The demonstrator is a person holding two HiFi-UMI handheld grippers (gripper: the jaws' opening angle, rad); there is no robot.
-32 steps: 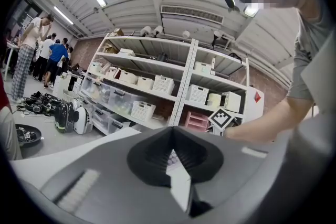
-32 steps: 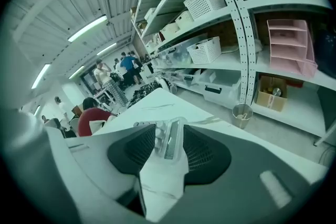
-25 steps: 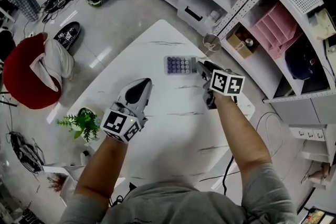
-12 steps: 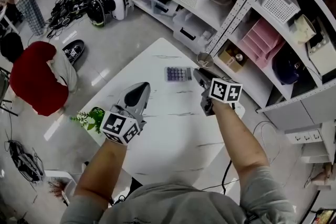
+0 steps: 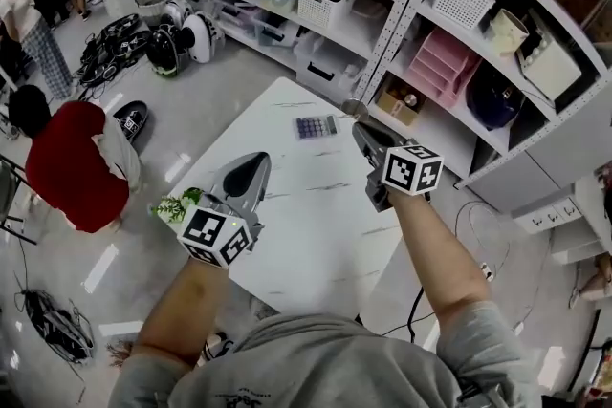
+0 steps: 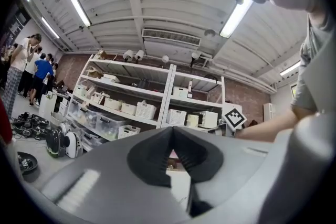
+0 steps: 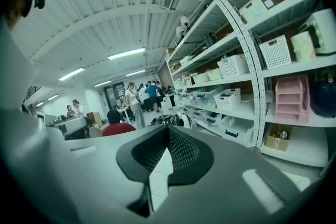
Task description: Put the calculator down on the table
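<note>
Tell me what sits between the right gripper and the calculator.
Nothing: in the head view only bare white table separates the right gripper from the calculator.

A grey short-sleeved shirt (image 5: 316, 363) is worn; the left gripper (image 5: 251, 160) and right gripper (image 5: 360, 129), seemingly grey, are capped with black-and-white marker cubes (image 5: 212, 234).

Your left gripper (image 6: 172, 130) has its jaws pinched together on nothing, tilted up at a shelving rack (image 6: 167, 93) with white baskets (image 6: 145, 110), ceiling lights (image 6: 77, 3) overhead
</note>
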